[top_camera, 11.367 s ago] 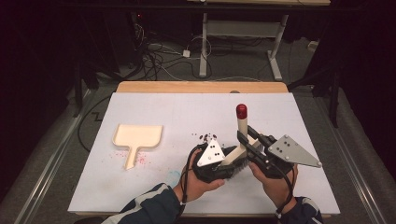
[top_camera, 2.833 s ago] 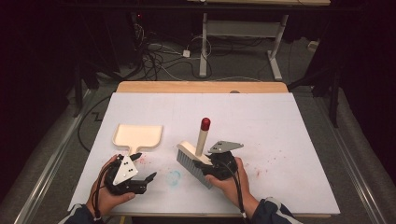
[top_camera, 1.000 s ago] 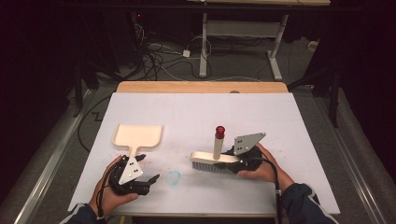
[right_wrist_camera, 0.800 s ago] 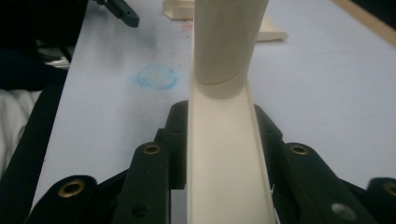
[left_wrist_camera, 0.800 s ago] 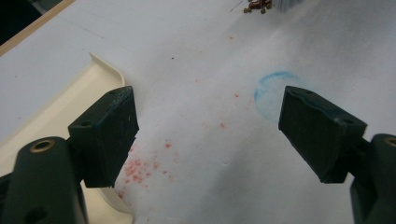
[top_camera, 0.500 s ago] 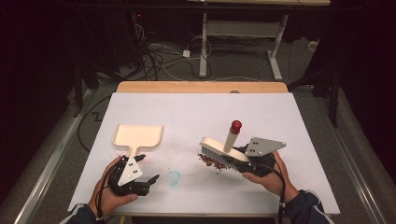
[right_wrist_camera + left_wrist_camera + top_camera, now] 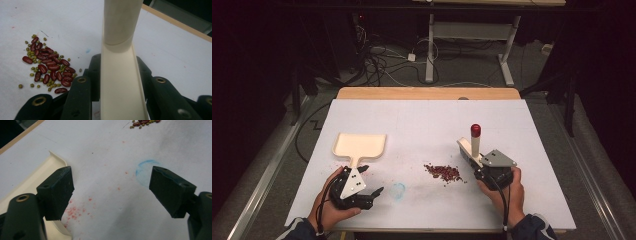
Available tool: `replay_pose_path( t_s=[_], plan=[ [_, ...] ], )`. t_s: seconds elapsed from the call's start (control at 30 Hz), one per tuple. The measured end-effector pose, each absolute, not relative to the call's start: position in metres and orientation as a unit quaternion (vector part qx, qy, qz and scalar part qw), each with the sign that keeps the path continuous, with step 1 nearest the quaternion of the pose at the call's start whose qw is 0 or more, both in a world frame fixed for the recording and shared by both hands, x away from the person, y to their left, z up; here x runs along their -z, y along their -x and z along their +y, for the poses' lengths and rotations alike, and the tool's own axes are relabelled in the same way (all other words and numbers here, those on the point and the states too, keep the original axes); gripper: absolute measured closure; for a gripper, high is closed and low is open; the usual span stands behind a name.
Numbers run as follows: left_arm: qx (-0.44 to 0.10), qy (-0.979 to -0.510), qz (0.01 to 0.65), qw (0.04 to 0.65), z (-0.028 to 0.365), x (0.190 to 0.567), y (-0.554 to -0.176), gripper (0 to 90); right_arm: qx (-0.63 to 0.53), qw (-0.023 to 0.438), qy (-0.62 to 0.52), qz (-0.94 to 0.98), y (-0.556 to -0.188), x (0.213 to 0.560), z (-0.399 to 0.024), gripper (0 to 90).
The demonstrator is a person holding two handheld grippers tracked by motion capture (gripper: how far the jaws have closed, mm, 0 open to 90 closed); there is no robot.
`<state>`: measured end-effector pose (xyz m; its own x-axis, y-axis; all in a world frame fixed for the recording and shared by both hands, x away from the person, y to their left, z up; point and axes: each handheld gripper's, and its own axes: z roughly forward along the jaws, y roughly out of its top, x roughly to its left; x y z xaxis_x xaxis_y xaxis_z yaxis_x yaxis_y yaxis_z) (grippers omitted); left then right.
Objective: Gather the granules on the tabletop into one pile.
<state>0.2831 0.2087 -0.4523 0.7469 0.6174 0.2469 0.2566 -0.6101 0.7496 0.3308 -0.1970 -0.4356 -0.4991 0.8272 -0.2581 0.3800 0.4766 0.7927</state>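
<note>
Gripping the cream brush (image 7: 468, 149) by its back, the right claw (image 7: 488, 172) has its jaws clamped on the tool, with the red-capped handle (image 7: 475, 131) standing upright above them; in the right gripper view the brush body (image 7: 121, 82) runs straight up between the black jaws. Held this way, the bristle edge can be dragged flat across the table (image 7: 422, 120), which suits gathering the loose pile of red beans and small green ones (image 7: 443, 172) lying just left of the brush, near the front middle of the white sheet. The heap looks fairly tight, with a few strays (image 7: 20, 86) at its rim.

Over on the left, the left claw (image 7: 373, 195) rests low on the table with its jaws wide and nothing between them. It sits just near of the cream dustpan (image 7: 359, 145), whose handle points toward the person, so that hand seems ready to take the pan and meet the sweep.

Between pile and pan lie a faint blue ring (image 7: 398, 190) and some pinkish stains (image 7: 75, 211), marks only, not obstacles. Nothing stands in the brush's path; the pan is well apart from the beans, so either the pan comes over or the sweep is long.
</note>
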Motion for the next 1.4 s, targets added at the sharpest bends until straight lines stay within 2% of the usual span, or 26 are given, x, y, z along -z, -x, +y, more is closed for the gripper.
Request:
replay_pose_path(
  t_s=[0.17,0.33,0.57,0.8,0.97,1.2,1.4],
  plan=[
    [-0.246,-0.863,0.251,0.363,0.209,0.453,-0.284,19.4,-0.349,0.323,-0.395,0.786,-0.328,0.441,-0.178,67.9],
    [-0.248,-0.861,0.25,0.366,0.209,0.452,-0.283,19.5,-0.339,0.34,-0.387,0.787,-0.326,0.445,-0.152,67.8],
    [-0.249,-0.862,0.248,0.365,0.209,0.452,-0.283,19.4,-0.361,0.333,-0.399,0.775,-0.33,0.445,-0.135,67.8],
    [-0.25,-0.862,0.249,0.364,0.21,0.451,-0.282,19.4,-0.371,0.337,-0.382,0.776,-0.333,0.439,-0.126,67.8],
    [-0.252,-0.862,0.249,0.363,0.21,0.451,-0.282,19.4,-0.394,0.336,-0.371,0.771,-0.332,0.429,-0.136,67.8],
    [-0.256,-0.86,0.252,0.363,0.212,0.45,-0.281,19.4,-0.457,0.275,-0.274,0.8,-0.316,0.405,-0.156,67.8],
    [-0.267,-0.857,0.257,0.357,0.215,0.449,-0.28,19.4,-0.474,0.172,-0.143,0.852,-0.301,0.405,-0.17,67.7]
  ],
)
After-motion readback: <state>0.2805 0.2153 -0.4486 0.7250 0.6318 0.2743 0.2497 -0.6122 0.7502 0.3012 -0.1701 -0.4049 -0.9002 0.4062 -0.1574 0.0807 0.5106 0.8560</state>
